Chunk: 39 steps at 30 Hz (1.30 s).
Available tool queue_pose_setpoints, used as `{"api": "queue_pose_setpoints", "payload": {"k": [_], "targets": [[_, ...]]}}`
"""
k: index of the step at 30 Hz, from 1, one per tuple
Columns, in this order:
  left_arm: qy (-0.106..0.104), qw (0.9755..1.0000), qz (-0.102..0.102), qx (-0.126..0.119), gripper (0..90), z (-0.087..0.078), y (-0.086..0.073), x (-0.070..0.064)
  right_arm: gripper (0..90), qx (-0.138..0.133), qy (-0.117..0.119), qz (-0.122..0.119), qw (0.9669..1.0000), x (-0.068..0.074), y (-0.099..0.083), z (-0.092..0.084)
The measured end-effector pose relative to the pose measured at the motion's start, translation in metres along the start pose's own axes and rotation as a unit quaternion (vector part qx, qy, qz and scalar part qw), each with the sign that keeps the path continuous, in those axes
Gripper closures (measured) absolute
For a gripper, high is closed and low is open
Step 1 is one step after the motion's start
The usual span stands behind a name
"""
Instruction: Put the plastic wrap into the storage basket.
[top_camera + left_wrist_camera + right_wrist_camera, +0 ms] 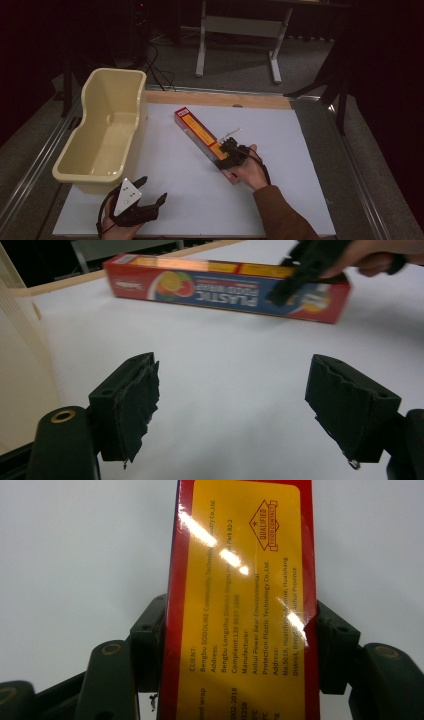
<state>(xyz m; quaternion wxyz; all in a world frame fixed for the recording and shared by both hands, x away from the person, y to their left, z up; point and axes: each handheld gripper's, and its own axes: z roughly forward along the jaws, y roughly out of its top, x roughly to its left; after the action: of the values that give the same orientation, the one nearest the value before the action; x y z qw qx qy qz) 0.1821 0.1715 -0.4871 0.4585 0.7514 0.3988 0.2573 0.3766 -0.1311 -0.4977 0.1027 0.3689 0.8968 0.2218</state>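
Plastic wrap box (199,133) lengthwise toward tub (107,131)

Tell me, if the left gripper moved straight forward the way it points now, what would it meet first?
Probably the plastic wrap box. The open left gripper points across bare white table toward the box's long side. Depth is unclear, but nothing lies between.
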Motion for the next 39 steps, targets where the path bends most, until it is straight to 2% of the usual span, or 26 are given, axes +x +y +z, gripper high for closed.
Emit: {"api": "queue_pose_setpoints", "payload": {"k": [5, 9, 10, 11, 13, 18, 20, 22, 25, 29, 33, 37, 39], "targets": [[0.0, 1.0, 0.002, 0.001, 21.0, 0.0, 0.0, 0.0, 37.9, 0.0, 0.002, -0.001, 1.0, -0.004, -0.04, -0.022], [0.0, 1.0, 0.0, 0.003, 21.1, 0.002, 0.0, -0.001, 37.9, 0.01, 0.002, 0.003, 0.9999, -0.008, -0.076, -0.043], [0.0, 1.0, 0.0, 0.003, 21.1, 0.002, 0.0, -0.001, 37.9, 0.01, 0.002, 0.003, 0.9999, -0.008, -0.076, -0.043], [0.0, 1.0, 0.001, 0.005, 21.0, 0.003, 0.0, -0.001, 38.0, 0.02, 0.002, 0.009, 0.9998, -0.009, -0.093, -0.053], [0.0, 1.0, 0.001, 0.006, 21.0, 0.004, 0.0, -0.001, 38.0, 0.033, -0.001, 0.012, 0.9994, -0.008, -0.107, -0.062], [-0.001, 1.0, 0.003, 0.007, 21.0, 0.004, 0.0, -0.002, 37.3, 0.065, 0.004, 0.015, 0.9978, -0.006, -0.125, -0.075], [-0.001, 1.0, 0.002, 0.009, 21.0, 0.005, 0.0, -0.002, 34.2, 0.078, 0.007, 0.018, 0.9968, -0.006, -0.123, -0.075], [-0.002, 1.0, 0.004, 0.009, 21.0, 0.005, 0.0, -0.002, 27.5, 0.096, 0.021, 0.016, 0.995, -0.006, -0.117, -0.071], [-0.002, 1.0, 0.004, 0.008, 21.1, 0.006, 0.0, -0.002, 25.7, 0.095, 0.021, 0.007, 0.9953, -0.007, -0.101, -0.066], [-0.002, 1.0, 0.004, 0.008, 21.0, 0.005, 0.0, -0.001, 25.2, 0.09, 0.019, 0.005, 0.9958, -0.01, -0.07, -0.056], [-0.002, 1.0, 0.002, 0.007, 21.0, 0.005, 0.0, 0.0, 29.3, 0.102, 0.018, -0.003, 0.9946, -0.011, -0.04, -0.044], [-0.001, 1.0, 0.002, 0.006, 21.0, 0.004, 0.0, 0.001, 30.4, 0.128, 0.009, -0.007, 0.9917, -0.013, -0.018, -0.028], [-0.001, 1.0, 0.001, 0.006, 21.0, 0.003, 0.0, 0.001, 30.9, 0.15, 0.013, -0.005, 0.9886, -0.015, -0.013, -0.019]]}}
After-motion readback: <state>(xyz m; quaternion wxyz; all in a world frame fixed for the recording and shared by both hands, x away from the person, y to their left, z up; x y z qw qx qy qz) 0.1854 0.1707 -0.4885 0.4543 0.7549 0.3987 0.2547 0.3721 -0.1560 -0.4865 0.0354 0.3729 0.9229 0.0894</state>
